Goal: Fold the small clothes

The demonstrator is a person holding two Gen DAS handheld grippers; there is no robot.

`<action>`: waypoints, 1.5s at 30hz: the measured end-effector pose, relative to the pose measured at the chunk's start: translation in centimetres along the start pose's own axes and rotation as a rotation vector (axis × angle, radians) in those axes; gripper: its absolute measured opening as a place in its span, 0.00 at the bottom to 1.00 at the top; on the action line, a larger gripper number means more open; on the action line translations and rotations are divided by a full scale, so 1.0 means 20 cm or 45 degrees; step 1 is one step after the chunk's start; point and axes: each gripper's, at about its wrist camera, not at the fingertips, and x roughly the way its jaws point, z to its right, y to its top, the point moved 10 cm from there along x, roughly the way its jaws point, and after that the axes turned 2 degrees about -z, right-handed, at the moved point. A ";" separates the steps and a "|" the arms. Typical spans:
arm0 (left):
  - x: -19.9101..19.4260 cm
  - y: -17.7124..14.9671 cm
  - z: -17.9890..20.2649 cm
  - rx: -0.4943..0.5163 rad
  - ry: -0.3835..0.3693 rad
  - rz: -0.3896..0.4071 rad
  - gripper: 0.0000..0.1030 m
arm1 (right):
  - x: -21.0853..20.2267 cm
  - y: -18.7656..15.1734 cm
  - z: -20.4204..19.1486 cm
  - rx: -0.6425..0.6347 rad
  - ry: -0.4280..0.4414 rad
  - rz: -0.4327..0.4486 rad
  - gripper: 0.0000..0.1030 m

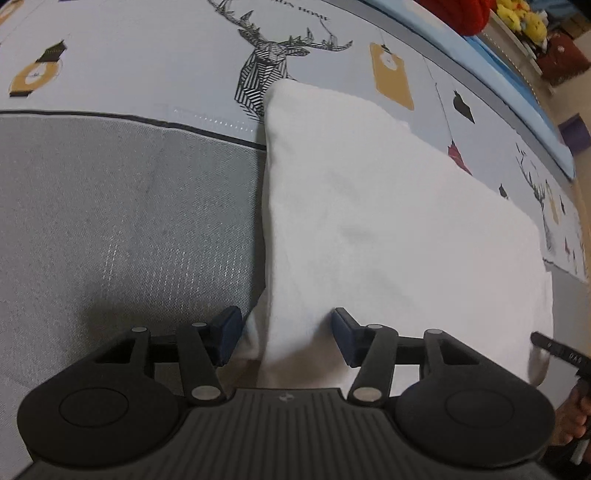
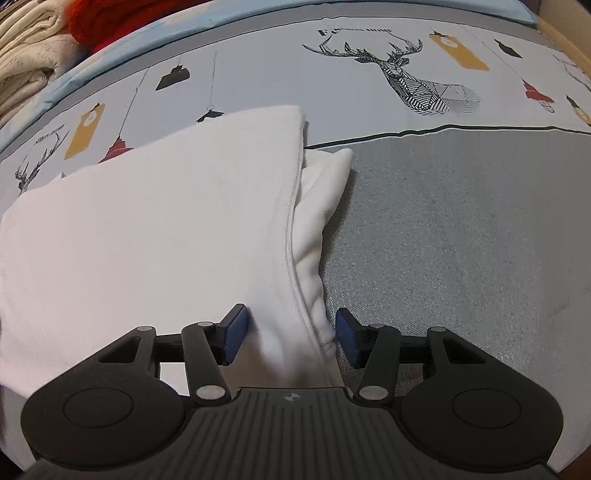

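A white folded garment [image 1: 388,229] lies flat on the bed, its left folded edge running toward my left gripper [image 1: 286,334]. That gripper points steeply down and stands open, with the garment's near left corner between its blue pads but not pinched. In the right wrist view the same garment [image 2: 166,229] shows its hemmed right edge with an inner layer sticking out. My right gripper [image 2: 290,334] is open too, straddling that hem at the near corner. A dark part of the right tool [image 1: 554,350] shows at the garment's far corner.
The bed cover has a grey panel [image 1: 110,221] and a pale band printed with deer [image 2: 406,74]. A blue edge [image 1: 517,96] borders it. Beyond lie a red garment [image 2: 103,18], cream folded clothes [image 2: 26,55] and yellow plush toys [image 1: 521,16]. A hand [image 1: 572,417] shows at right.
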 end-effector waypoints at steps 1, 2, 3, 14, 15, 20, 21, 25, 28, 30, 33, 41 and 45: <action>0.00 0.00 0.00 0.011 -0.001 0.003 0.57 | 0.00 0.00 0.00 -0.002 0.001 0.002 0.43; 0.00 0.00 0.00 0.022 0.002 0.007 0.56 | 0.00 0.00 0.00 -0.009 0.002 0.007 0.35; 0.00 -0.01 0.01 0.032 0.000 0.009 0.53 | -0.01 0.01 0.00 -0.013 0.007 0.013 0.31; 0.01 0.00 0.00 -0.018 -0.052 -0.013 0.46 | -0.03 0.05 0.06 0.042 -0.012 0.038 0.33; 0.01 0.00 0.01 -0.006 -0.046 -0.012 0.46 | -0.03 0.05 0.06 0.049 -0.011 0.038 0.36; 0.02 -0.01 0.03 0.028 -0.017 -0.005 0.46 | -0.06 0.06 0.10 0.075 -0.010 0.064 0.42; 0.02 0.00 0.04 0.030 -0.013 -0.003 0.46 | -0.07 0.07 0.10 0.079 -0.010 0.074 0.42; 0.03 0.00 0.06 0.076 0.011 0.009 0.39 | -0.13 0.10 0.13 0.092 -0.034 0.155 0.43; 0.02 -0.02 0.07 0.097 -0.016 0.016 0.22 | -0.23 0.17 0.14 0.078 -0.062 0.294 0.42; 0.00 -0.02 0.08 0.120 -0.010 0.029 0.19 | -0.32 0.21 0.15 0.058 -0.082 0.360 0.42; -0.01 -0.03 0.09 0.139 -0.004 0.045 0.18 | -0.49 0.27 0.12 0.037 -0.028 0.484 0.42; -0.08 -0.03 0.08 0.126 -0.010 0.092 0.16 | -0.49 0.19 0.16 0.079 -0.069 0.490 0.42; -0.10 -0.04 0.08 0.166 0.052 0.100 0.16 | -0.50 0.20 0.18 0.100 -0.081 0.526 0.41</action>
